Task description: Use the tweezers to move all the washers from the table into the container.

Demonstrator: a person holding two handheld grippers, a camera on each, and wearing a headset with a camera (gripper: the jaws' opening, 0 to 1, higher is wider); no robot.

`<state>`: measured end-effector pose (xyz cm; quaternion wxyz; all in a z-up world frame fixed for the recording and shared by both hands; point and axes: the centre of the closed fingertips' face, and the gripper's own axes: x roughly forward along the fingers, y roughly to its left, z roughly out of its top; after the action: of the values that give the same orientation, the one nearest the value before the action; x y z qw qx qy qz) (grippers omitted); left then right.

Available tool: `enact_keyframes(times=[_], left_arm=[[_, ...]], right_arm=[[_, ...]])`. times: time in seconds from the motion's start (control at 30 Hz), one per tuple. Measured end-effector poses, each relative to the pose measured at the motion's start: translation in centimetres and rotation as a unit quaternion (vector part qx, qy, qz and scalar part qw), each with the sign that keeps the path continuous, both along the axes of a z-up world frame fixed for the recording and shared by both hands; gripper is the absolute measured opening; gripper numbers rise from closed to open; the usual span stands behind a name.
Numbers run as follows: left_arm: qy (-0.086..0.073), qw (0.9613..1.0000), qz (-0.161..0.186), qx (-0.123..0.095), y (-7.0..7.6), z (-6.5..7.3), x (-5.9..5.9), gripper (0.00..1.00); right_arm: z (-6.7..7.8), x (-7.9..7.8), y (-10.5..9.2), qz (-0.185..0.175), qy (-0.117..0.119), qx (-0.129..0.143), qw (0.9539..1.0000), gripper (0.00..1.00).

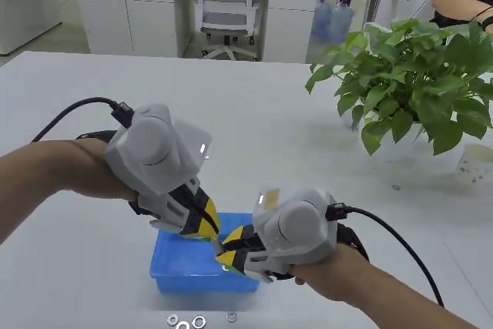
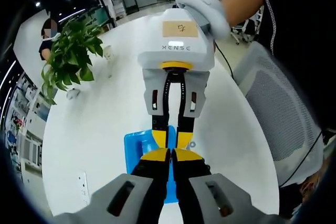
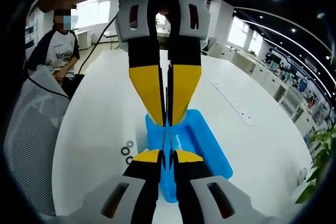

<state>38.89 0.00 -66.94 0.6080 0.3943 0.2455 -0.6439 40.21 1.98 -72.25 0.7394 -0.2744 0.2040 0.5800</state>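
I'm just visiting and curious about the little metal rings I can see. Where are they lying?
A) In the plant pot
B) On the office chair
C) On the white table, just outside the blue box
C: the washers lie on the white table, just outside the blue container, on the side nearest the person.

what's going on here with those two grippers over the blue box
A person holds a gripper in each hand, tip to tip over the blue container. The left tongs and the right tongs both look shut on the thin tweezers between them, as if passing or steadying them. A few washers lie on the table beside the container, and none is in the tweezers at this moment.
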Motion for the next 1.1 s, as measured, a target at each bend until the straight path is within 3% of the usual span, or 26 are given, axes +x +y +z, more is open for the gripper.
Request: enact_keyframes(times=[0.5, 1.1], left_arm=[[0.001, 1.0000, -0.005, 0.002, -0.3, -0.3, -1.5, 0.06], [0.023, 0.9995, -0.022, 0.007, -1.3, -2.9, -3.5, 0.06]], right_arm=[[0.0, -1.7, -0.7, -0.003, -0.003, 0.000, 1.0000, 0.11], [-2.7, -4.0, -1.5, -0.012, 0.016, 0.001, 0.9998, 0.11]])
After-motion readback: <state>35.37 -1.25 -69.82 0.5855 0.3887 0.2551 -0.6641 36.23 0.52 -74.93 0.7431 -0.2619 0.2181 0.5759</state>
